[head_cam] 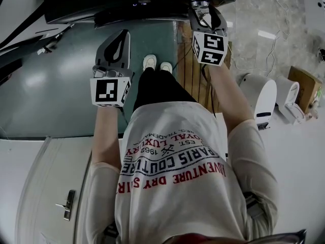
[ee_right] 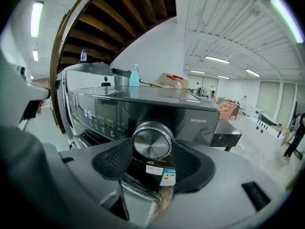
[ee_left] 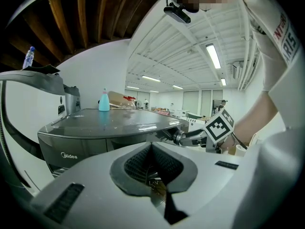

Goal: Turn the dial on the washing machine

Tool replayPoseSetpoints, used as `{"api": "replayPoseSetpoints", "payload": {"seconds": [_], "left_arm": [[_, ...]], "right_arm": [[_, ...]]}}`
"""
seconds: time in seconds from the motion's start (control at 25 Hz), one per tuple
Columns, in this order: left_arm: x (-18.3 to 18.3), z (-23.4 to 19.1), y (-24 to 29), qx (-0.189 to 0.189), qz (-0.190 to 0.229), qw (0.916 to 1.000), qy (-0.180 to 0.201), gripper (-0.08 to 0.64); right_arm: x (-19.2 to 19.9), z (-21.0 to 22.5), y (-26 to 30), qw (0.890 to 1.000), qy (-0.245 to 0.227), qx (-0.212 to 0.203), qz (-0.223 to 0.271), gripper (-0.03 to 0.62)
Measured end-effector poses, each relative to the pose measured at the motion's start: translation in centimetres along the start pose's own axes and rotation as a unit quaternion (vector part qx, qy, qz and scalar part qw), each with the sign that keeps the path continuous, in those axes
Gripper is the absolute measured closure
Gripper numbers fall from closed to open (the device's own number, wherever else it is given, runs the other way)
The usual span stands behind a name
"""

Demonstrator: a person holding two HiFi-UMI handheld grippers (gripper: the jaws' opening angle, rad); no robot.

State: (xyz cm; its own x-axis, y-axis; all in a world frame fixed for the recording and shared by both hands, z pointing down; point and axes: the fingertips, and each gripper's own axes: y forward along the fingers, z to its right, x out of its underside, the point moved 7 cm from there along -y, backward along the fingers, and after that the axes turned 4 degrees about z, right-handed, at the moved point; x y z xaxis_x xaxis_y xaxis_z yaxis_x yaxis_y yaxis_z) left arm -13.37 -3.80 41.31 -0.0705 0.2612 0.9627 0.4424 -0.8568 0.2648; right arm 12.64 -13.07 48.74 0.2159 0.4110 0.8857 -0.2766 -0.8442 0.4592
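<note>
The right gripper's (head_cam: pixel 205 9) jaws stand wide with the dial (ee_right: pixel 152 140) between them, and the pads appear to touch its rim on both sides, so I read this as a grip on the knob rather than a hover. The dial is a round, brushed-metal knob standing out from the dark front panel of the washer (ee_right: pixel 200 116), at the right end of the panel, with the lit display (ee_right: pixel 88 113) off to its left. To turn it well, the pads should sit on opposite sides of the rim, centred on it, and the wrist should roll about the dial's own axis; any sideways pull would probably make the smooth metal slip out of the pads. A firm, even squeeze and a slow roll look safest, watching the display for the change. The left gripper (ee_left: pixel 151 146) hangs well apart to the left of the dial, its jaws closed tip to tip with nothing between them, and it has no part in this step.
</note>
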Motion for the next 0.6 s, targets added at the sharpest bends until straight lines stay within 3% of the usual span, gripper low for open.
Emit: {"api": "replayPoseSetpoints", "payload": {"seconds": [0.16, 0.32, 0.44, 0.6], "left_arm": [[0.0, 0.4, 0.2, 0.003, -0.003, 1.0000, 0.004, 0.545], [0.1, 0.6, 0.4, 0.006, -0.005, 1.0000, 0.007, 0.545], [0.1, 0.8, 0.6, 0.005, -0.005, 1.0000, 0.005, 0.545], [0.3, 0.9, 0.6, 0.005, -0.009, 0.9999, 0.004, 0.545]], "right_arm": [[0.1, 0.7, 0.0, 0.996, 0.080, -0.023, 0.003, 0.319], [0.2, 0.9, 0.0, 0.995, 0.096, -0.034, 0.007, 0.318], [0.0, 0.6, -0.1, 0.998, 0.063, -0.026, 0.014, 0.318], [-0.7, -1.1, -0.6, 0.998, -0.050, -0.016, 0.027, 0.282]]}}
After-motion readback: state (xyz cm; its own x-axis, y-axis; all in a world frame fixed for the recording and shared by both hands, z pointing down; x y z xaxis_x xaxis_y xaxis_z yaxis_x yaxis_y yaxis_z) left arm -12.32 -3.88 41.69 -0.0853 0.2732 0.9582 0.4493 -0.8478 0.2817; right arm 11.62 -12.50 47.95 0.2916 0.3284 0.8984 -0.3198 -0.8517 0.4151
